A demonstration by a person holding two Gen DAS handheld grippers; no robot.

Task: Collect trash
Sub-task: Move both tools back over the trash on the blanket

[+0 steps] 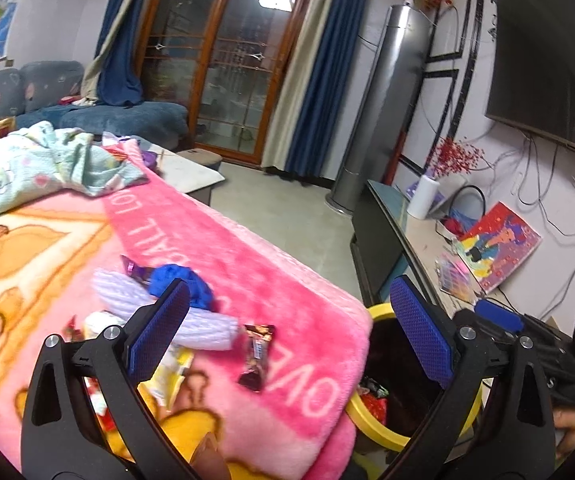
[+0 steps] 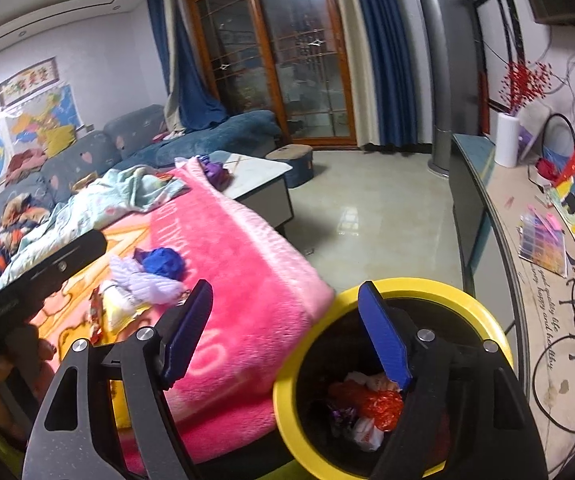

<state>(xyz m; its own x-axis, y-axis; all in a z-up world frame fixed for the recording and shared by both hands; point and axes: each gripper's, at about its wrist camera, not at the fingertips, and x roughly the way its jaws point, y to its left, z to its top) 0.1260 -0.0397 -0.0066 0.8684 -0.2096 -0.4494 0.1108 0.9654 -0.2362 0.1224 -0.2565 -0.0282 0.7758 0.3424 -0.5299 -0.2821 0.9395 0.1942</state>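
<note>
white letters on the pink blanket (image 1: 247,264) read partly "love", the rest cut off by folds. the left hand-held gripper (image 1: 287,332) hovers released and empty, a brown candy wrapper (image 1: 256,356) on the blanket between its fingers. the right hand-held gripper (image 2: 287,332) hangs released and empty, its right finger over the yellow-rimmed trash bin (image 2: 287,412), where crumpled wrappers (image 2: 371,408) lie with unreadable print.
</note>
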